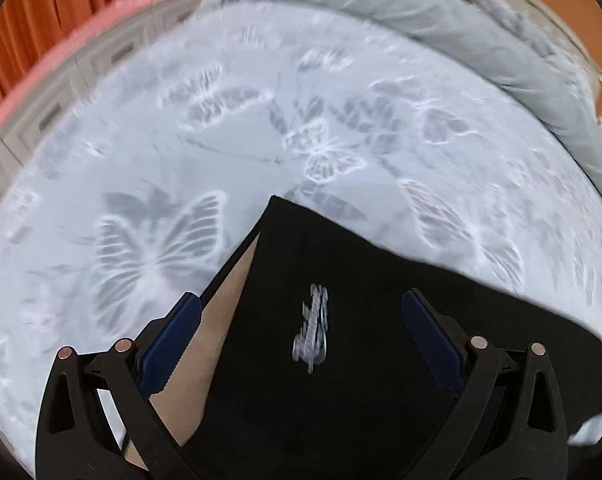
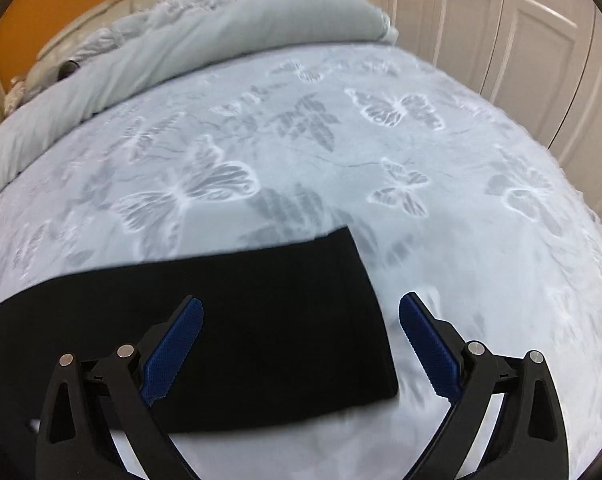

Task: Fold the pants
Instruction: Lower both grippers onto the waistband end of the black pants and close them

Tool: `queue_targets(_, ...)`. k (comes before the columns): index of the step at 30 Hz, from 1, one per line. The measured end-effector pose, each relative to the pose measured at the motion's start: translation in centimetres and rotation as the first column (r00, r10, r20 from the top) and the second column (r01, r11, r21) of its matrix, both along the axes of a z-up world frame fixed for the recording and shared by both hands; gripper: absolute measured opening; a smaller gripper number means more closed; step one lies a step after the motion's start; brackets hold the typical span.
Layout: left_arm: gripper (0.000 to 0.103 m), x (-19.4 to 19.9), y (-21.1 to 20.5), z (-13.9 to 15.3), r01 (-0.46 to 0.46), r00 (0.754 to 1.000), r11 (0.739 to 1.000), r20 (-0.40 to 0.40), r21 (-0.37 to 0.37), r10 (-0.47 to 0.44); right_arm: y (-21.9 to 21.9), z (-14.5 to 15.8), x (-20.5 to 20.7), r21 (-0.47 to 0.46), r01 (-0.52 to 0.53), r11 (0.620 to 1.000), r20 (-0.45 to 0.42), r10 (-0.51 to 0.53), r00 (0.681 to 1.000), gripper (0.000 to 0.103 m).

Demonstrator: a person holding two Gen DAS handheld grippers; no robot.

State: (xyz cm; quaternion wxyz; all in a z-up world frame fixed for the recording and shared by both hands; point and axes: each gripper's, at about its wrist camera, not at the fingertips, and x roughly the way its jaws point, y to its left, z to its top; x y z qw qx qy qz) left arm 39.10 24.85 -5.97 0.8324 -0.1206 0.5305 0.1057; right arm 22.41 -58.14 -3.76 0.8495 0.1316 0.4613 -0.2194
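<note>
Black pants (image 1: pixel 341 360) lie flat on a pale blue bedspread with butterfly prints (image 1: pixel 181 160). In the left wrist view a silver logo (image 1: pixel 312 328) shows on the pants, and a tan strip (image 1: pixel 205 352) lies beside their left edge. My left gripper (image 1: pixel 301 320) is open above the pants, holding nothing. In the right wrist view the pants (image 2: pixel 241 320) end in a straight edge near the middle. My right gripper (image 2: pixel 301 322) is open above that end, with its right finger (image 2: pixel 429 348) over bare bedspread (image 2: pixel 341 160).
A rolled grey duvet (image 2: pixel 181 48) lies along the far side of the bed, also in the left wrist view (image 1: pixel 421 32). White panelled closet doors (image 2: pixel 521 40) stand to the right. An orange curtain (image 1: pixel 29 20) hangs at the left.
</note>
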Motion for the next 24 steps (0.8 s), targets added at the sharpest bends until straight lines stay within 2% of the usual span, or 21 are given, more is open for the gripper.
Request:
queue_targets(2,0.098,1.8,0.7,-2.3,-0.023,0.999,0.998,-0.046,-0.053,0.021,-1.1,-1.2,1.6,-0.016,0.026,1.0,-0.039,-0.026,0.999,0.097)
queue_targets(3,0.098,2.3,0.8,-2.9,-0.034,0.998,0.998,-0.056,-0.043,0.032,-1.4,-1.8,2.2,-0.013,0.028,1.0,-0.059,-0.029,0.998,0.097)
queue_targets(4,0.098,2.5,0.4,-3.1,-0.034,0.998,0.999,-0.047,-0.001,0.034,-1.6,-2.6,2.8,-0.004,0.023,1.0,-0.083,-0.023,0.996,0.097)
queue_targets(6,0.098,3.3,-1.0,-3.1,0.028,0.999,0.996,-0.04,0.088,-0.025,-1.5,-3.1,3.2,0.007,0.013,1.0,-0.071,-0.013,0.997,0.094)
queue_targets(7,0.095,3.4,-1.2,-3.2,0.039,0.999,0.994,-0.04,0.102,-0.035,-1.1,-3.1,3.3,0.015,-0.009,1.0,-0.043,0.009,0.999,0.086)
queue_targets(8,0.084,3.3,-1.4,-3.0,0.049,0.998,0.994,-0.031,0.101,-0.046,-0.8,-2.9,3.3,0.022,-0.032,0.999,-0.028,0.033,0.999,0.067)
queue_targets(9,0.063,3.1,-1.5,-2.5,0.054,0.998,0.994,-0.018,0.093,-0.052,-0.4,-2.5,3.2,0.019,-0.053,0.998,-0.013,0.053,0.999,0.028)
queue_targets(10,0.048,2.9,-1.4,-2.0,0.057,0.998,0.996,-0.005,0.066,-0.057,-0.3,-2.1,3.0,0.044,-0.071,0.996,0.005,0.071,0.997,0.01)
queue_targets(11,0.028,2.6,-1.2,-1.4,0.058,0.998,0.998,0.001,0.024,-0.059,-0.3,-1.4,2.7,0.094,-0.075,0.993,0.046,0.07,0.996,0.012)
queue_targets(12,0.021,2.0,-1.0,-0.6,0.046,0.999,0.999,0.019,-0.023,-0.045,0.0,-0.5,2.3,0.077,-0.078,0.994,0.077,0.072,0.994,0.011)
queue_targets(15,0.018,-1.0,-2.0,3.2,0.094,0.988,0.995,0.122,-0.016,-0.091,1.9,3.6,-0.4,0.03,-0.145,0.989,0.179,0.137,0.974,0.011)
queue_targets(17,0.018,-3.5,-2.1,5.9,0.14,0.972,0.989,0.197,-0.042,-0.129,3.2,7.1,-3.6,0.002,-0.211,0.977,0.266,0.203,0.942,0.011)
queue_targets(19,0.018,-8.1,-1.7,9.2,0.198,0.945,0.977,0.278,-0.076,-0.17,4.4,9.5,-6.9,-0.04,-0.268,0.963,0.307,0.267,0.914,0.011)
queue_targets(21,0.018,-11.9,-0.9,10.7,0.233,0.929,0.97,0.312,-0.072,-0.2,5.3,11.0,-11.0,-0.07,-0.307,0.949,0.312,0.313,0.897,0.011)
queue_targets(24,0.019,-18.9,0.7,11.1,0.257,0.922,0.964,0.314,-0.062,-0.226,6.0,10.3,-16.9,-0.101,-0.353,0.93,0.258,0.367,0.894,0.011)
